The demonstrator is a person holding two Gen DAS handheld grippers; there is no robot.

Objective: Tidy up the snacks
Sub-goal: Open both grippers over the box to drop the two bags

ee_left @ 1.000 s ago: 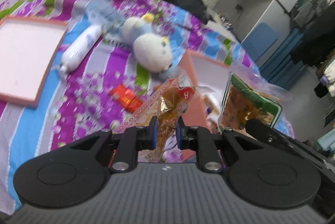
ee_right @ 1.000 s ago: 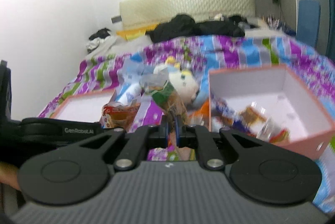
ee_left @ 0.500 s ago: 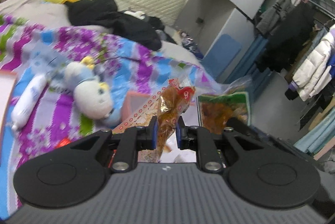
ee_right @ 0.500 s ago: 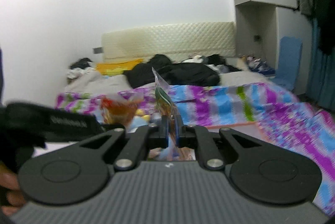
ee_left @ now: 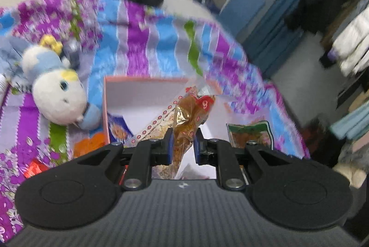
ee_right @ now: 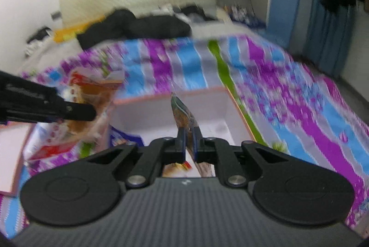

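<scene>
Striped purple-and-blue bedding (ee_left: 143,39) carries an open pink-rimmed white box (ee_left: 138,94). Above it, a crinkled orange snack bag (ee_left: 191,117) is pinched by the left gripper (ee_left: 182,147) and a green-edged snack packet (ee_right: 184,117) by the right gripper (ee_right: 189,143), apparently held there for dropping in.

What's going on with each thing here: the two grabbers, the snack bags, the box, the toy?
Left gripper: shut on the red-dotted snack bag.
Right gripper: shut on the green-edged snack bag.
Pink box: open, lidless, snacks inside.
Plush toy: lying on the bedspread beside the box.
</scene>
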